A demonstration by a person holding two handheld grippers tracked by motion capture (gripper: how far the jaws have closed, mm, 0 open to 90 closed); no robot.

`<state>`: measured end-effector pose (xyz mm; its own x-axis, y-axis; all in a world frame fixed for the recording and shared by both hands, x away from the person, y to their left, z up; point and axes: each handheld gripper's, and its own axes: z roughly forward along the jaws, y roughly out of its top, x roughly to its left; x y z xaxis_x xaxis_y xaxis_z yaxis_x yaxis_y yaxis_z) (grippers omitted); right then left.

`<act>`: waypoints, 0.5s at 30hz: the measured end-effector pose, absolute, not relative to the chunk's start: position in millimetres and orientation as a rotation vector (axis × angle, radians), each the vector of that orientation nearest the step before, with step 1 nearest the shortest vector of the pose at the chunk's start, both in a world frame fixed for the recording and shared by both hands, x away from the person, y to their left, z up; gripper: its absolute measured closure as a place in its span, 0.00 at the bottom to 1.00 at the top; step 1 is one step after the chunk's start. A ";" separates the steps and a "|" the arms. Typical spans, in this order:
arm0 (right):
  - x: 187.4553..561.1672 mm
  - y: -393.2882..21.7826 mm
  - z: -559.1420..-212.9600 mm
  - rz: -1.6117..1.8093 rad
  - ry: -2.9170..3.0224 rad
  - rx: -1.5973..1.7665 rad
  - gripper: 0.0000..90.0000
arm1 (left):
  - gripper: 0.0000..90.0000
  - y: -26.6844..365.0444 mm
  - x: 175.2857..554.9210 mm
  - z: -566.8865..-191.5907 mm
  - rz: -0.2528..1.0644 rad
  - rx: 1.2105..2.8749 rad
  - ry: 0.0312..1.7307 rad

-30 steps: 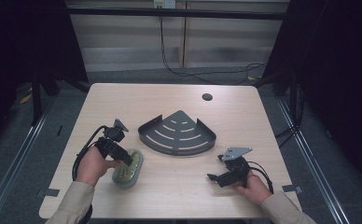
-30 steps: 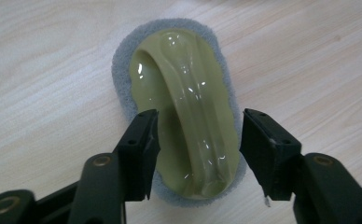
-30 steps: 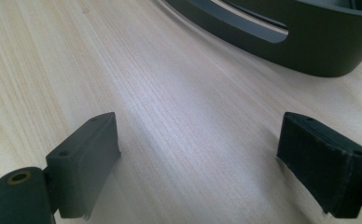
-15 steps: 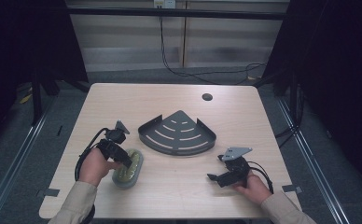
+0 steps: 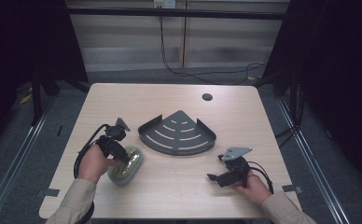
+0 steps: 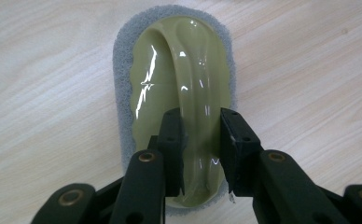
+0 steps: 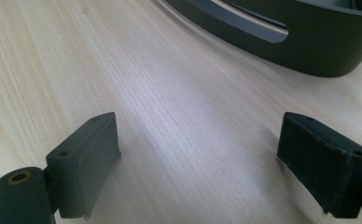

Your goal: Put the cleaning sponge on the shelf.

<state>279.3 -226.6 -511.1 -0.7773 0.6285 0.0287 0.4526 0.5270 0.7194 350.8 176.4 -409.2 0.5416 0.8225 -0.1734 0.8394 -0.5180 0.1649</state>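
Jaws of our left gripper (image 6: 201,154) clamp the raised handle of the olive-green, grey-padded oval scrubber (image 6: 179,74); our right gripper (image 7: 212,158) gapes wide beside the dark fan-shaped metal rack (image 5: 177,133).

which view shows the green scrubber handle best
The left gripper view: the scrubber sits close up, its glossy ridged handle between the left claw jaws. The high view shows it small, partly under the hand.
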 end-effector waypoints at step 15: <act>279.4 -226.5 -511.2 1.094 2.530 0.913 0.13 | 0.80 173.0 360.2 -385.7 -0.080 2.596 1.358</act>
<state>279.4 -226.5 -511.2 -0.7769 0.6290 0.0283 0.4516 0.5253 0.7211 360.2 173.0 -385.7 0.5740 0.8060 -0.1443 0.8174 -0.5534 0.1601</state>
